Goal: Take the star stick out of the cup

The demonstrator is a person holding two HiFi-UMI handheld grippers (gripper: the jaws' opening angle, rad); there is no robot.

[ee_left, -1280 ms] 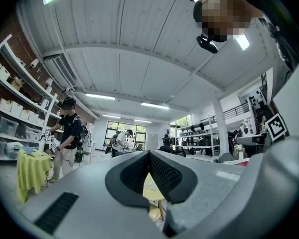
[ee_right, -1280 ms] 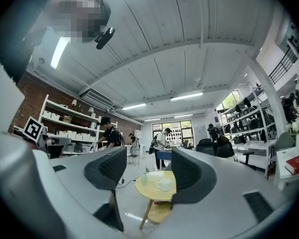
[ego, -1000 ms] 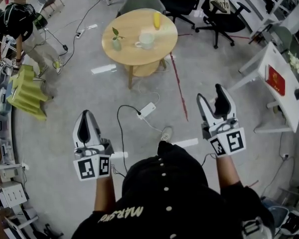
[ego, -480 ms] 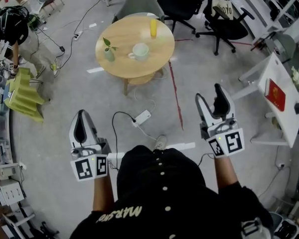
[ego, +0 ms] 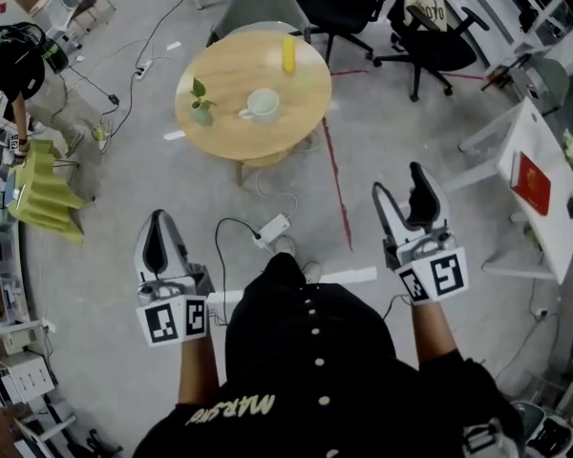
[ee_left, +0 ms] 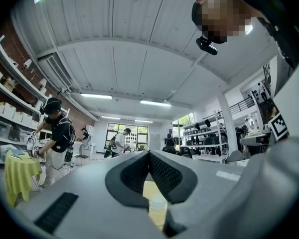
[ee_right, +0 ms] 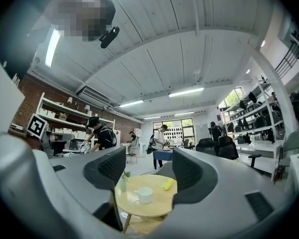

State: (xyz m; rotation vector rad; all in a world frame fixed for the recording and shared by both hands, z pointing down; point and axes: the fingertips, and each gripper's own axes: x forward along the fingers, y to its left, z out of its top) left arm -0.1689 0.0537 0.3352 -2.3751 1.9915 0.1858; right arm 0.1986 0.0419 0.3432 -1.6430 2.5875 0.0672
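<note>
Standing well apart from the table (ego: 239,70), person (ego: 310,361) is holding left gripper (ego: 159,229) clenched on nothing, right gripper (ego: 401,187) released; cup (ego: 264,104) is sitting mid-table, stick not discernible in it at this range, judged light and stiff, best pinched on its shaft.

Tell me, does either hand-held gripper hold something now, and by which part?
Nothing is held. The left hand-held gripper is shut on nothing; the right hand-held gripper is open and empty.
</note>
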